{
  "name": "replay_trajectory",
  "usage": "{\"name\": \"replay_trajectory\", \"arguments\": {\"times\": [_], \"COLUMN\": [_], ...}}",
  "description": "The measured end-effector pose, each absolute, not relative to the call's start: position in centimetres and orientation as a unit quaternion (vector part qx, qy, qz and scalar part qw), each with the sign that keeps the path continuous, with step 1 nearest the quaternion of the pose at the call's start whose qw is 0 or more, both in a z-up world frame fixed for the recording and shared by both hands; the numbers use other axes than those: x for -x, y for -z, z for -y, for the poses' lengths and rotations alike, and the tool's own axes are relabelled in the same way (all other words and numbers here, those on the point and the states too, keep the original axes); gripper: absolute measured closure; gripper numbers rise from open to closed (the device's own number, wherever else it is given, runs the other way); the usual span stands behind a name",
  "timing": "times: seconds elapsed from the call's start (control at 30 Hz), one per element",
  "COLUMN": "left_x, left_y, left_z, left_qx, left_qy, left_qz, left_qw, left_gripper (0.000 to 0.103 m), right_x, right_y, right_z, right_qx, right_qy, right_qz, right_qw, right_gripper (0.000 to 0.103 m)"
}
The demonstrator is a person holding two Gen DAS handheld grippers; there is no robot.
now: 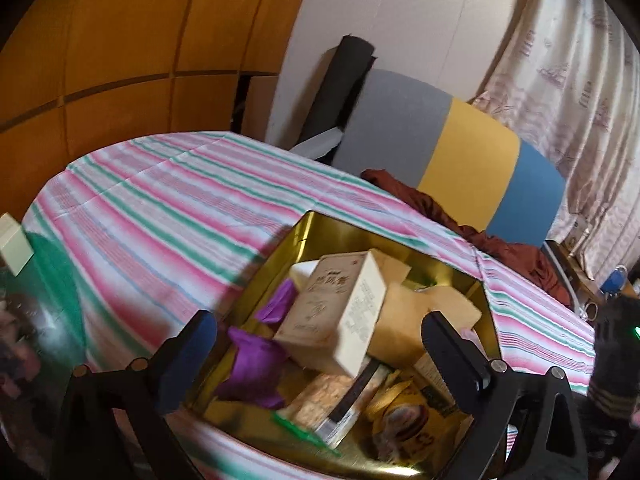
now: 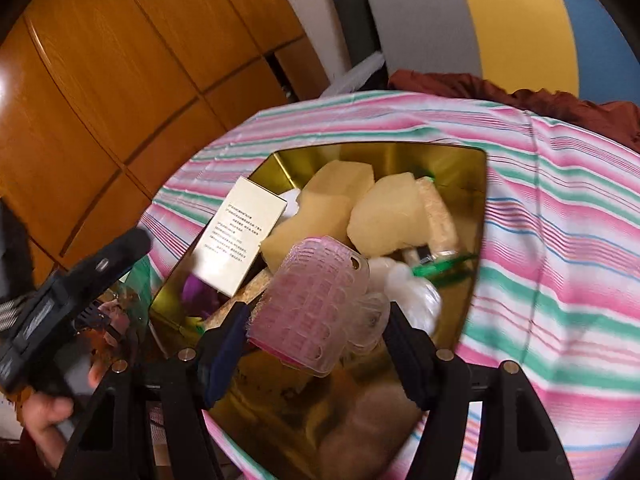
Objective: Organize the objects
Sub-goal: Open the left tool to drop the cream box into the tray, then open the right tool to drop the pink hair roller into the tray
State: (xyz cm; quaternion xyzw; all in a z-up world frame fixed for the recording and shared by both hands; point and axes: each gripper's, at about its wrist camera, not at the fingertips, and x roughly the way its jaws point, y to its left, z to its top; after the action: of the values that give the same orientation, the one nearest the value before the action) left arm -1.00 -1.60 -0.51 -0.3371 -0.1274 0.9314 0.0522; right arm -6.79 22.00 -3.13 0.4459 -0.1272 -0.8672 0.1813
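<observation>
A gold tin box sits on a striped cloth and holds several items: a cream carton, yellow sponges, purple pieces, a yellow packet. My left gripper is open and empty, just above the box's near side. My right gripper is shut on a pink phone case, held over the box. The left gripper also shows at the left edge of the right wrist view.
The striped cloth covers the table. A grey, yellow and blue chair back and a dark red garment are behind it. A wooden cabinet stands at the left. A pale box sits at the far left.
</observation>
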Motion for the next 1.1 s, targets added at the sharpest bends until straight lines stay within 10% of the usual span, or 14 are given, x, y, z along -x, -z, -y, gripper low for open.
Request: {"name": "replay_trajectory", "arguments": {"times": [1.1], "left_x": [-2.0], "left_y": [0.2], "left_z": [-2.1], "left_qx": [0.407], "left_qy": [-0.913], "left_qz": [0.014], "left_qw": [-0.004], "left_gripper": [0.0], "right_x": [1.3], "right_y": [-0.9], "right_z": [-22.5], "right_qx": [-0.397], "right_qy": [0.914], "right_qz": [0.073], "right_qw": [0.027], "right_gripper": [0.021]}}
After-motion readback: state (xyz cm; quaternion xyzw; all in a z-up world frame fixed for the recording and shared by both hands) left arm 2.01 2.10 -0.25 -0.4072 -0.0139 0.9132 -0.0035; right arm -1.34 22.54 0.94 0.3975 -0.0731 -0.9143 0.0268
